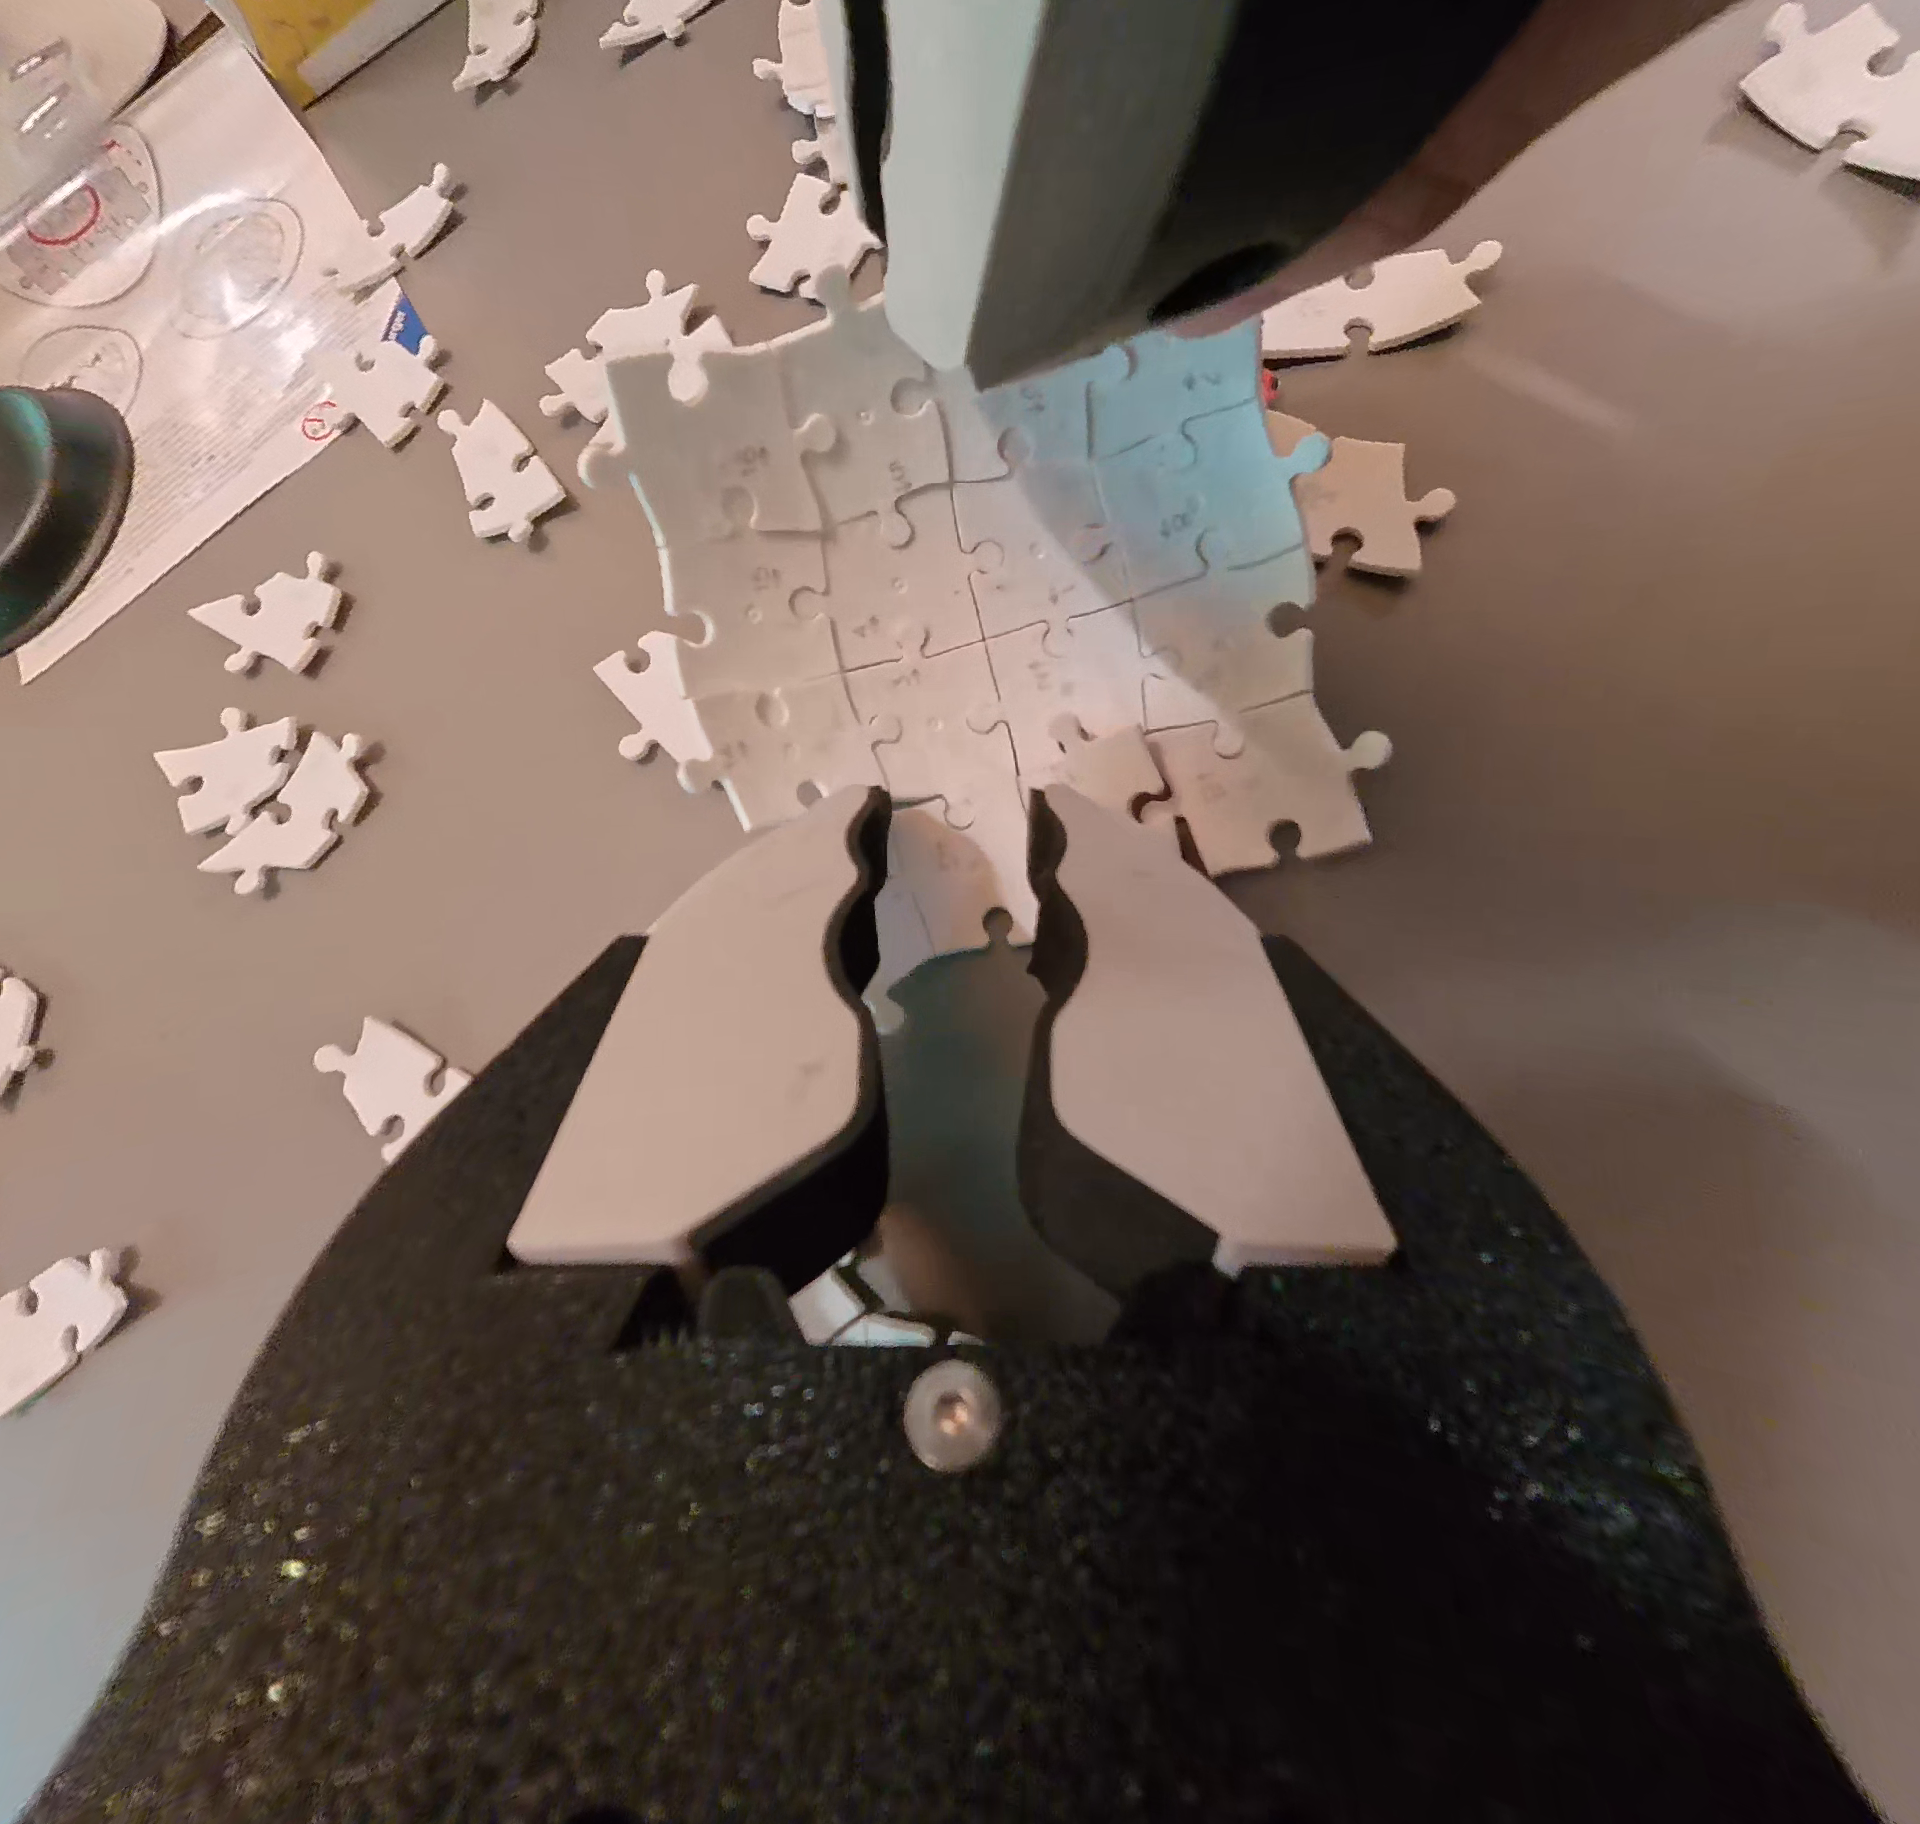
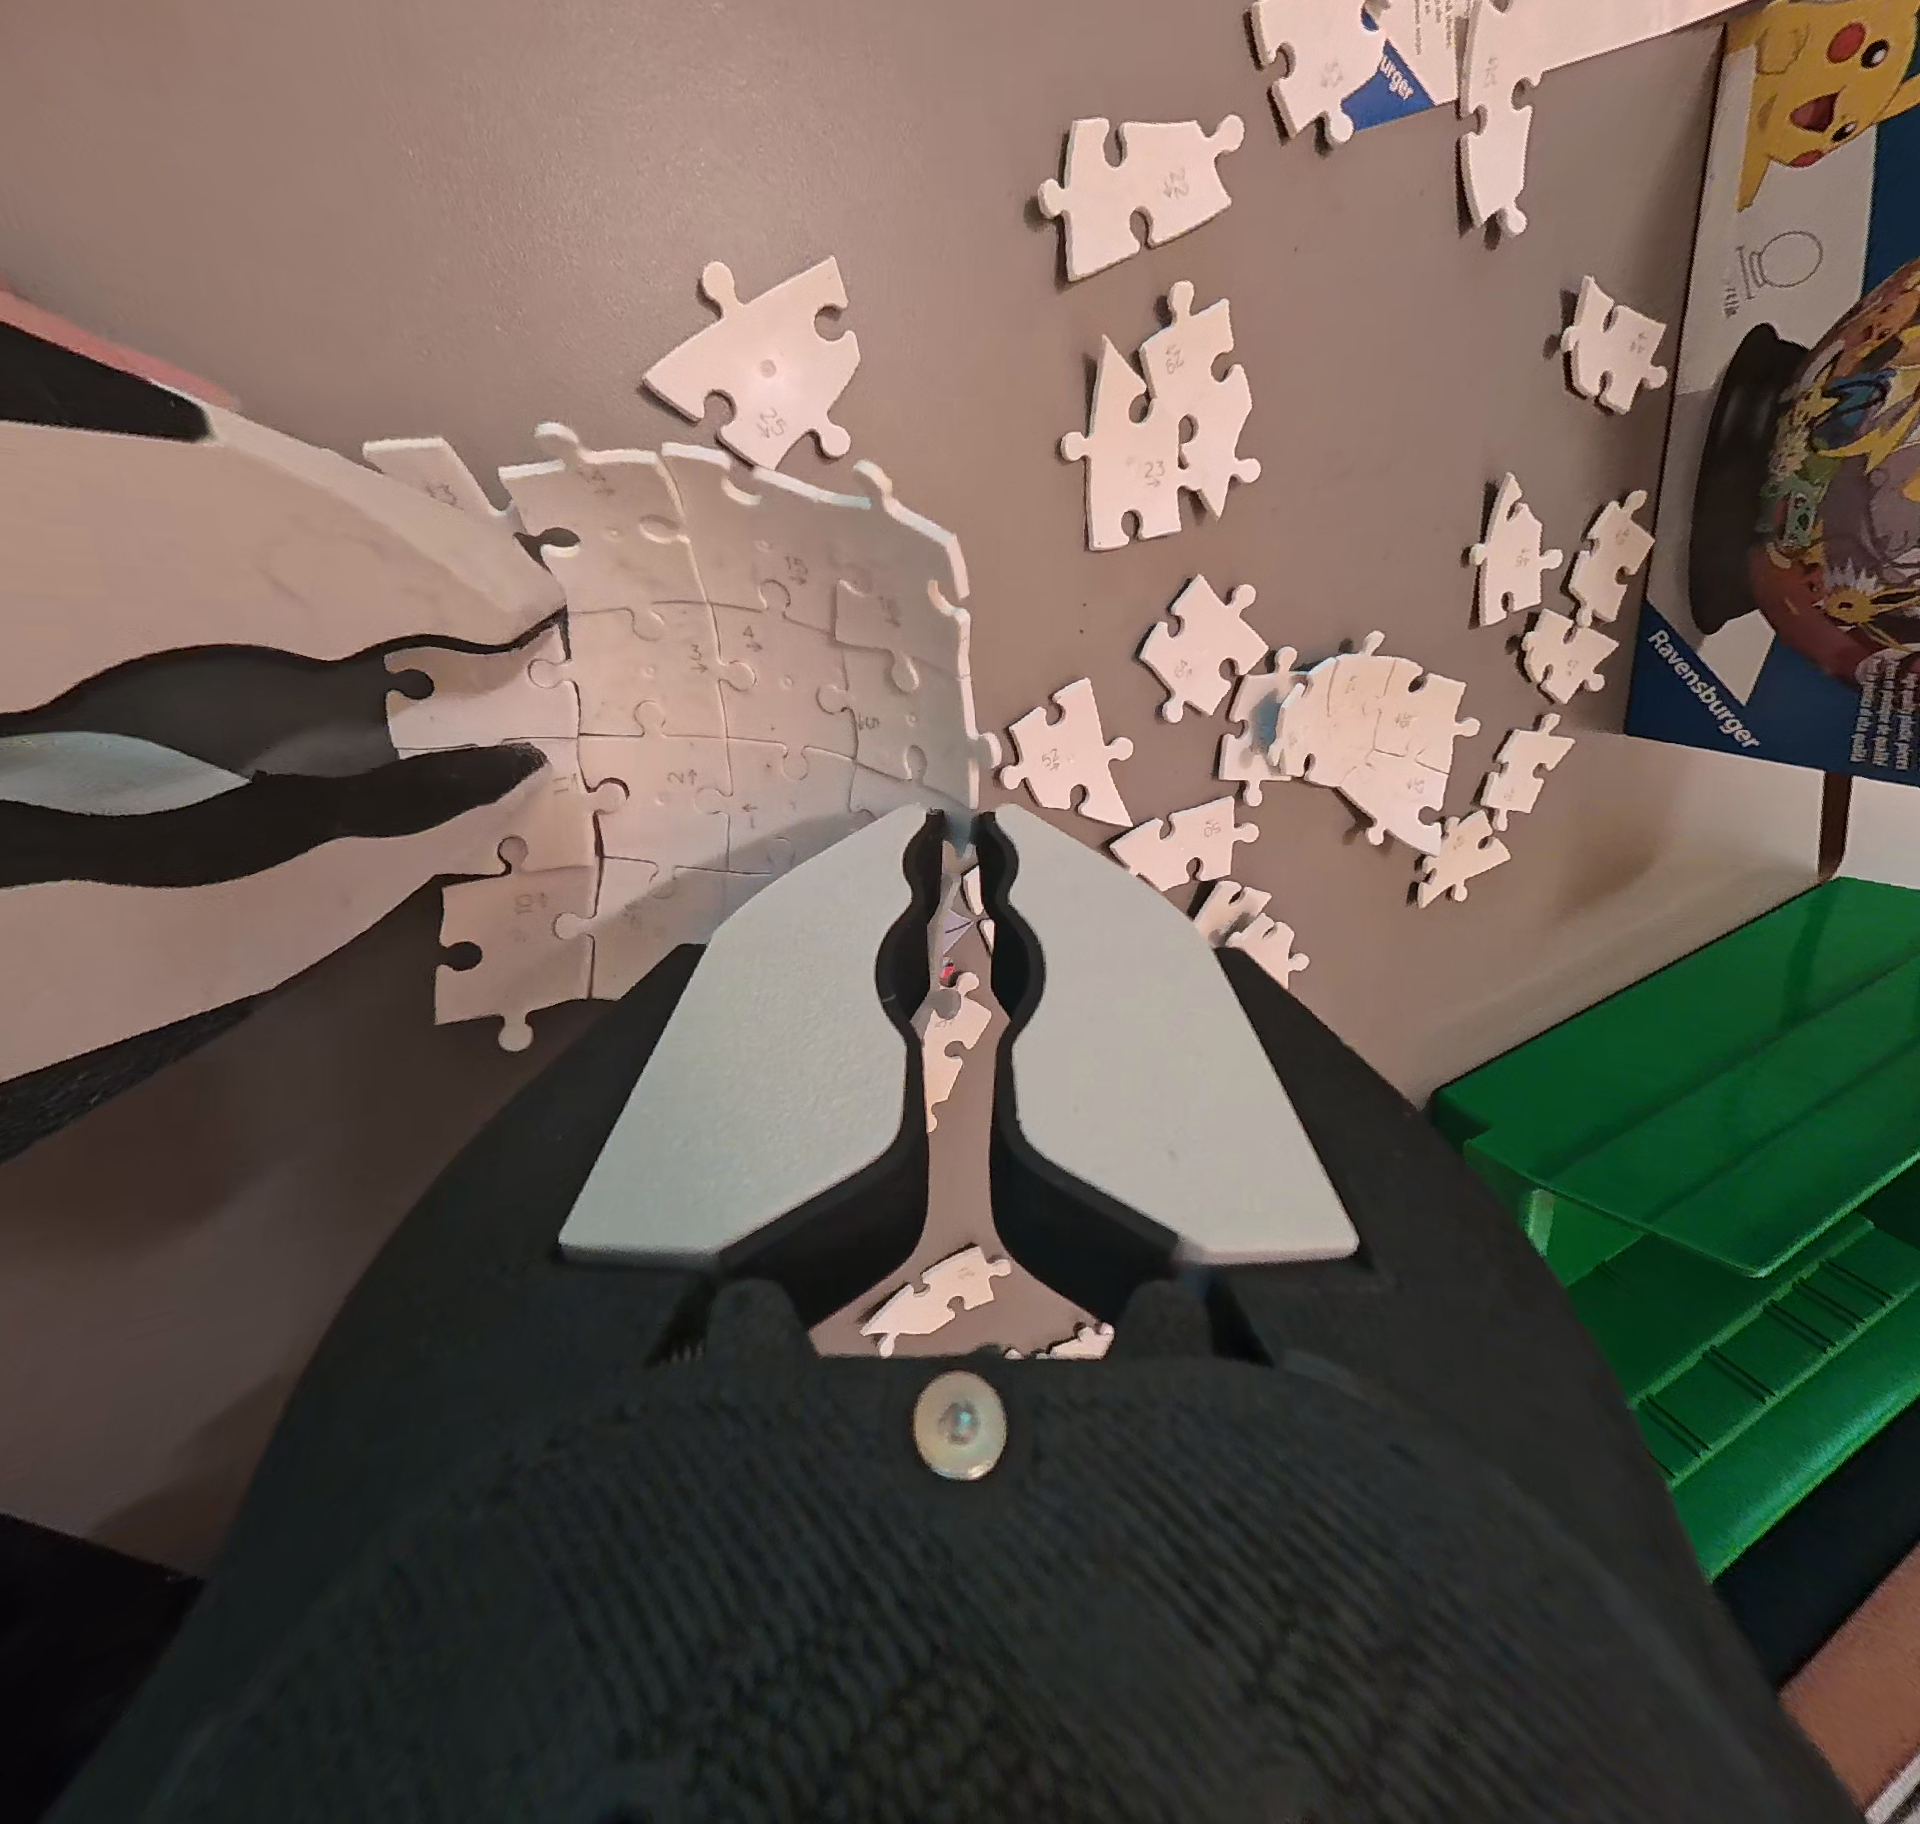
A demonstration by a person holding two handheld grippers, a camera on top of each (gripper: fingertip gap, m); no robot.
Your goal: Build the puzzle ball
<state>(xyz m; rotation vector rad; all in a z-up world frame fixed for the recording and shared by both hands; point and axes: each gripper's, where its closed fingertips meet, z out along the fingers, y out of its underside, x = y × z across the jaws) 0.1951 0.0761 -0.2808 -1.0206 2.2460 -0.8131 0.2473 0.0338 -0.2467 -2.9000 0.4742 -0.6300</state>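
Observation:
A curved panel of joined white puzzle pieces point(image 1: 935, 569) is held above the grey table point(image 1: 1558, 839); it also shows in the right wrist view point(image 2: 727, 694). My right gripper point(image 2: 961, 824) is shut on the panel's thin edge; in the left wrist view it point(image 1: 966, 340) comes down over the panel's far edge. My left gripper point(image 1: 961, 808) is open, and the panel's near edge piece point(image 1: 951, 881) stands between its fingers without being pinched. In the right wrist view the left gripper point(image 2: 509, 694) straddles that same edge from the left.
Several loose white pieces point(image 2: 1143, 185) lie scattered on the table, with a small joined cluster point(image 2: 1371, 725). A printed sheet point(image 1: 208, 340) and a box with a yellow cartoon figure point(image 2: 1808, 320) lie at the table's edge. Green plastic trays point(image 2: 1714, 1203) stand at the right. The tips of one gripper are about 8 cm away from the tips of the other.

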